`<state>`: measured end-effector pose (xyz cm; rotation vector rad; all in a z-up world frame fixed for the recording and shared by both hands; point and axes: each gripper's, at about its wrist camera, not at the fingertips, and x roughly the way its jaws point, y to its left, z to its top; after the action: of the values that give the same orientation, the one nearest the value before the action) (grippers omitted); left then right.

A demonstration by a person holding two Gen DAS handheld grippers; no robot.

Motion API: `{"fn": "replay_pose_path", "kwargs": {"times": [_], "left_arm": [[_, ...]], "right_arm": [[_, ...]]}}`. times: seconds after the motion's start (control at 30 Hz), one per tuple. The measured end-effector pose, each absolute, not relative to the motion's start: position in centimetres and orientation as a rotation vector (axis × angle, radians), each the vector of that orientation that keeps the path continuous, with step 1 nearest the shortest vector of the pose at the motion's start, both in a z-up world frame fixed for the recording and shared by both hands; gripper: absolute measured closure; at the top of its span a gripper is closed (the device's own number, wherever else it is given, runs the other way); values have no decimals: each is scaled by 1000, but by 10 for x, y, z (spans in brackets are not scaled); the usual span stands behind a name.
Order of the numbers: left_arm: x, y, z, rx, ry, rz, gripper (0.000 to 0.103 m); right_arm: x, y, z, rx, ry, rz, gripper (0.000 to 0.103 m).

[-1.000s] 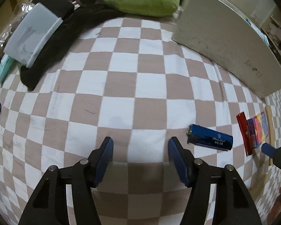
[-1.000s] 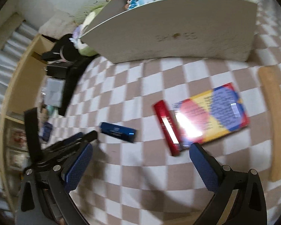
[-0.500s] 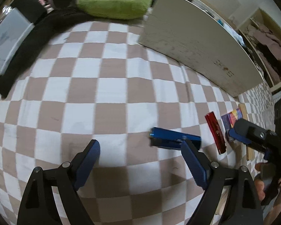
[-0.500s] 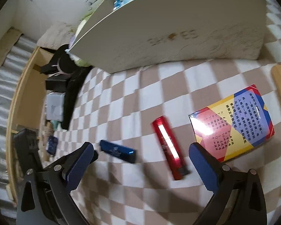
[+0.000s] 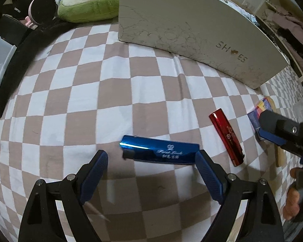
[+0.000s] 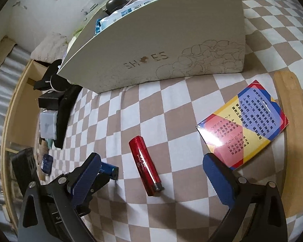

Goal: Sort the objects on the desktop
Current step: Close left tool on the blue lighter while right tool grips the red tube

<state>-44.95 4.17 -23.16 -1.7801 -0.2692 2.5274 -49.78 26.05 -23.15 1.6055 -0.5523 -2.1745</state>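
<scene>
On the desk, which is covered with a brown-and-white checked cloth (image 5: 115, 84), three loose things lie in front of the tall white cardboard shoe box (image 5: 192, 26), whose open top shows packets and papers already inside in the right wrist view. Whether those were sorted in, or whether the three outside are waiting to go in, one moment cannot settle; as it stands, the glossy blue metal lighter (image 5: 161, 150), the glossy red metal lighter (image 6: 145, 169) and the flat red, yellow and blue card pack (image 6: 242, 129) all lie on the cloth outside the box. Going left to right: the left claw (image 5: 151, 173) hangs just short of the blue lighter with its jaws spread wide and nothing between them. That lighter lies flat with its long axis running across the left wrist view, almost square to the claw's fingers, its dark cap end pointing left. The red lighter lies near it to the right, its long axis slanted toward the box, dark end away from it. The right claw (image 6: 153, 171) is likewise wide apart and empty, straddling the red lighter from above, card pack just beside its right finger
</scene>
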Motion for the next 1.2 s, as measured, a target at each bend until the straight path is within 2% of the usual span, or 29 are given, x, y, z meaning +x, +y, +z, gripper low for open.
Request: {"fn": "replay_pose_path", "kwargs": {"times": [0.2,0.27,0.3,0.47,0.67,0.77,0.87,0.9,0.93,0.97,1.0,1.07,1.1,1.2], "left_arm": [[-450,51,-234,-1771,-226,2571,13],[-449,54,-234,-1758,-196,2585,16],[-448,55,-234,-1750,-183,2589,22],[-445,48,-232,-1729,-124,2569,23],[-439,16,-233,-1743,-97,2582,23],[-436,-2,-235,-1757,-96,2593,23],[-433,-16,-236,-1766,-103,2598,23],[-431,-21,-236,-1769,-111,2599,23],[-430,-26,-237,-1772,-118,2599,23],[-429,-29,-237,-1774,-123,2600,23],[-427,-31,-237,-1775,-127,2600,23],[-424,-36,-238,-1777,-138,2601,23],[-423,-38,-238,-1779,-144,2602,23],[-418,-42,-239,-1783,-157,2604,23]], "right_arm": [[-496,250,-233,1622,-442,-2212,2],[-495,246,-233,1628,-398,-2225,2],[-495,243,-234,1630,-376,-2232,2],[-492,230,-235,1641,-248,-2262,3],[-488,205,-242,1639,-23,-2234,23],[-484,195,-245,1633,92,-2240,24],[-482,190,-246,1630,170,-2243,32],[-481,189,-247,1634,189,-2250,39],[-481,189,-246,1632,206,-2259,42],[-480,190,-245,1626,214,-2263,49],[-480,190,-243,1617,217,-2263,60],[-477,190,-241,1600,224,-2258,73],[-475,189,-240,1592,240,-2255,78],[-466,184,-237,1567,304,-2250,80]]}}
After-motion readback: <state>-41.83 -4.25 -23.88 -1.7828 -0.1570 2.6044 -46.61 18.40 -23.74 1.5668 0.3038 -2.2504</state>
